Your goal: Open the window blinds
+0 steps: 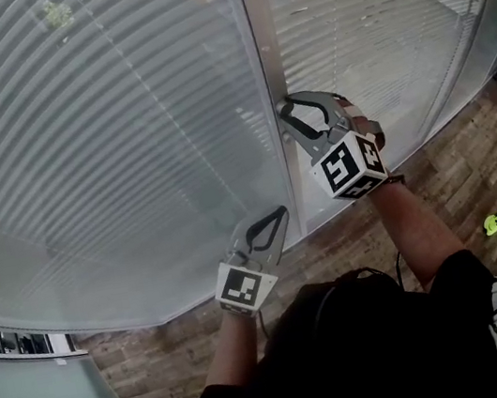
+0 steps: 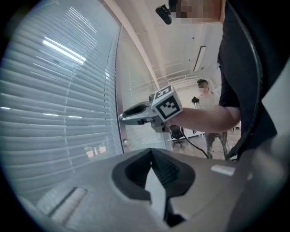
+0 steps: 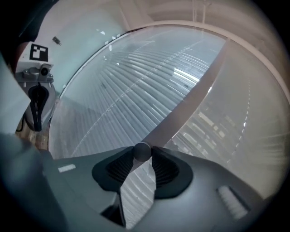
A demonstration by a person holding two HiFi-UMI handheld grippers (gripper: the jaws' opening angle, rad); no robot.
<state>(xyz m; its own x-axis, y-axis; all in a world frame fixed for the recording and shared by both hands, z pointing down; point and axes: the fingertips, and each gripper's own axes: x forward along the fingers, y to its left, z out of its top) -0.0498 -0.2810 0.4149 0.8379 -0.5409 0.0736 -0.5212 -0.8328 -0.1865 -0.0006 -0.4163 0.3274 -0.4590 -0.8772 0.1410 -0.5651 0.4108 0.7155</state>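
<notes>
Right gripper (image 3: 142, 158) pinches small round knob (image 3: 142, 150) on frame post (image 1: 265, 66) between closed blinds (image 1: 107, 151). Judgement: roll wrist steadily, axis square to post, grip firm against slip. Left gripper (image 1: 278, 213) pressed together, empty.

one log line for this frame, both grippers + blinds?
right gripper: shut on knob on window post | left gripper: shut, empty, beside the window | blinds: down on both panes
</notes>
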